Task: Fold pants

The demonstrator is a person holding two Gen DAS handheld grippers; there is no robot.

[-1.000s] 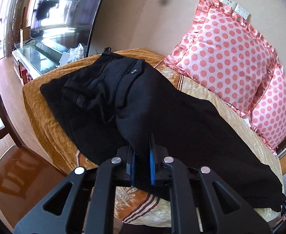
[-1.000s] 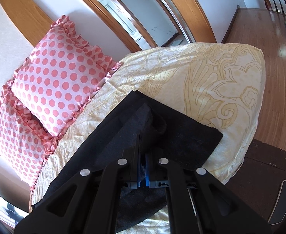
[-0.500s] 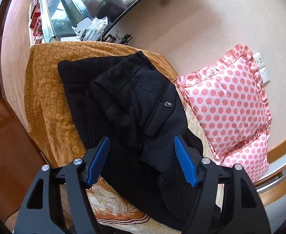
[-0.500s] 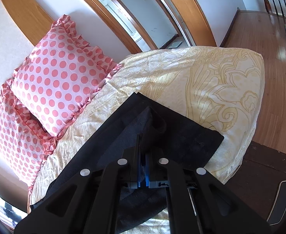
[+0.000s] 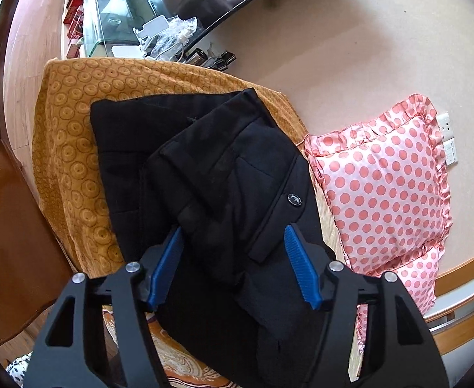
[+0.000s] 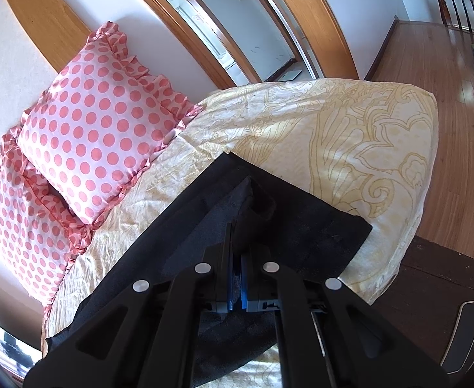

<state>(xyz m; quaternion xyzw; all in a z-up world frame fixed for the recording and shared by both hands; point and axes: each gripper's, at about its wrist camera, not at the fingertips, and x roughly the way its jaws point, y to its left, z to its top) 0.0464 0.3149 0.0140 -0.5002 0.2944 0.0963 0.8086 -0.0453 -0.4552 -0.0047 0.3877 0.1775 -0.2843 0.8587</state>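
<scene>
Lying on the bed [image 6: 382, 135], the black pants [image 5: 224, 174] stretch long past the pink dotted pillow [image 5: 385, 194]. The left tool [image 5: 233, 258] is wide open, holding nothing, right over the waist end. The right tool [image 6: 236, 252] is pinched tight on the leg end, away from the pillow.

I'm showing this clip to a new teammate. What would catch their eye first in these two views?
The black pants sprawl across the bed, waist end on the orange patterned blanket, with the open left gripper poised over them. The pink polka-dot pillows stand out against the wall. In the right wrist view, the right gripper is shut on the pants' leg end above the cream bedspread.
</scene>
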